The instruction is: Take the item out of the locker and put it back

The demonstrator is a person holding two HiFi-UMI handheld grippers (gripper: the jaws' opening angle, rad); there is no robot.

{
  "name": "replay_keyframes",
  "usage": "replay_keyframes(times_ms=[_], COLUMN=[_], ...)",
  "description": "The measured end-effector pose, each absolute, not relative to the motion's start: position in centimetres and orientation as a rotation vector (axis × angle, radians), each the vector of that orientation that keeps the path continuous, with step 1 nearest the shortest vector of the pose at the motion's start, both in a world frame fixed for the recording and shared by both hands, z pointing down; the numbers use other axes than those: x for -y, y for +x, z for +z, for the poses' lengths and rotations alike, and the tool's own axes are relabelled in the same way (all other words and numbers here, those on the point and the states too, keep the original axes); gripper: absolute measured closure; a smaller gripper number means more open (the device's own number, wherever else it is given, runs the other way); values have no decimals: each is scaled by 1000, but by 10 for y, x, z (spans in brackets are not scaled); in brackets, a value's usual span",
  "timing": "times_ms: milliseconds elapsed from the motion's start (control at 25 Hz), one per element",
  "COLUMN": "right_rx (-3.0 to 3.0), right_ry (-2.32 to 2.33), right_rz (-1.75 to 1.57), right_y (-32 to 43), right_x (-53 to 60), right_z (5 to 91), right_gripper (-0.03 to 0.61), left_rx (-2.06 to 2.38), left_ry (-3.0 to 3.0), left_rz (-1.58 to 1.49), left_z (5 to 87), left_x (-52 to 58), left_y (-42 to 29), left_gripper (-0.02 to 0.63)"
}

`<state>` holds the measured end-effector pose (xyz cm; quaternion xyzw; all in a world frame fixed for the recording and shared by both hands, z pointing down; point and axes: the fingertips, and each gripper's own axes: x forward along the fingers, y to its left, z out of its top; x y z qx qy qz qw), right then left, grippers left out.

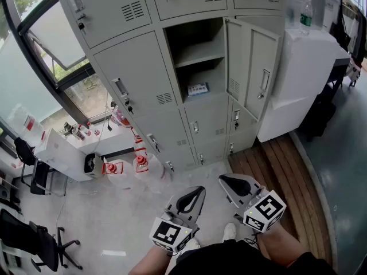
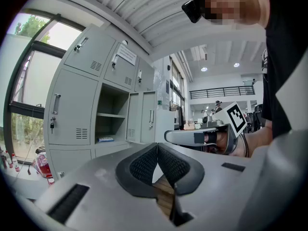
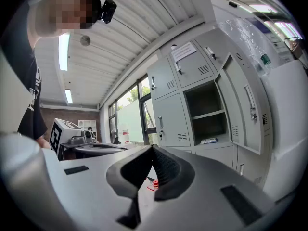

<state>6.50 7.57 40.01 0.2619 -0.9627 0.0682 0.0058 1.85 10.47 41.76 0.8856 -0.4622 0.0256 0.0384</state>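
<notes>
The item, a small flat blue-and-white box, lies on the lower shelf of the open locker compartment, whose door swings out to the right. The box also shows in the left gripper view and in the right gripper view. Both grippers are held low in front of the person, well short of the lockers and pointing level at them. My left gripper is shut with nothing between its pads. The right gripper is shut and empty too.
Red-and-white bottles stand on the floor at the lockers' left foot. Office chairs sit at far left by the window. A white cabinet with a bottle on top stands right of the lockers, on a wooden platform.
</notes>
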Motion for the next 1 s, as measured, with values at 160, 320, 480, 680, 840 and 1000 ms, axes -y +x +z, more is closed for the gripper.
replay_keyframes(times_ms=[160, 320, 480, 680, 840, 1000], right_rx=[3020, 3027, 3037, 3060, 3068, 3070], right_ry=[811, 803, 785, 770, 748, 726], right_rz=[211, 214, 218, 219, 208, 190], right_y=[71, 79, 88, 103, 114, 122], right_x=[-74, -68, -61, -51, -41, -30], right_z=[400, 399, 399, 395, 394, 392], right_gripper=[526, 526, 526, 526, 526, 526], left_rx=[1423, 1443, 1466, 1481, 1502, 1524], left_ry=[2717, 2712, 2708, 2690, 2667, 2658], left_rz=[61, 62, 70, 61, 58, 57], left_z=[412, 412, 414, 409, 409, 410], left_x=[-103, -98, -92, -83, -75, -67], left_y=[27, 34, 42, 59, 71, 81], left_gripper=[598, 598, 598, 598, 598, 598])
